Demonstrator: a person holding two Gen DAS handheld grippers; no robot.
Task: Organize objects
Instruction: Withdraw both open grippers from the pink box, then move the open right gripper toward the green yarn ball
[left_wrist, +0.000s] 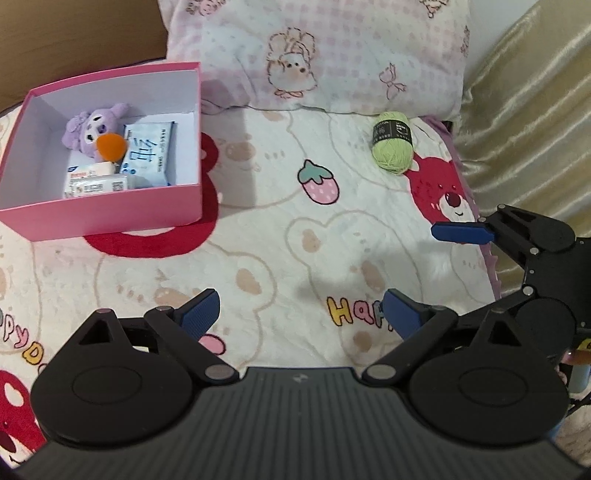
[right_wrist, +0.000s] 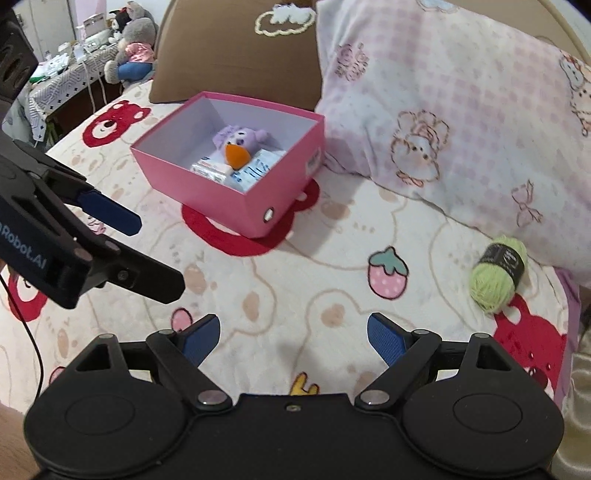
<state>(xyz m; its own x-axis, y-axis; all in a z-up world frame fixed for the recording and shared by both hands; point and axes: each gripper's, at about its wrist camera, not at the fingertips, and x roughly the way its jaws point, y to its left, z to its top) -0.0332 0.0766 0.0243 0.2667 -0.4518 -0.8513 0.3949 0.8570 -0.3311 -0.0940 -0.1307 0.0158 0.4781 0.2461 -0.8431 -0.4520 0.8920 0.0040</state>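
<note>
Lying loose beside the pillow (right_wrist: 461, 92), well apart from the pink box (right_wrist: 236, 206), the green yarn ball (right_wrist: 496, 273) can roll or unwind if my empty, wide-spread right gripper (right_wrist: 293, 341) pinches off-centre.

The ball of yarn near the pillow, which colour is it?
Light green yarn ball with a black label band, clearest in the left wrist view.

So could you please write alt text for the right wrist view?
A ball of green yarn lies alone on a cartoon-print blanket beside a pink pillow. Left of it, an open pink box holds a purple plush toy and packets. Both grippers' jaws are empty.
</note>
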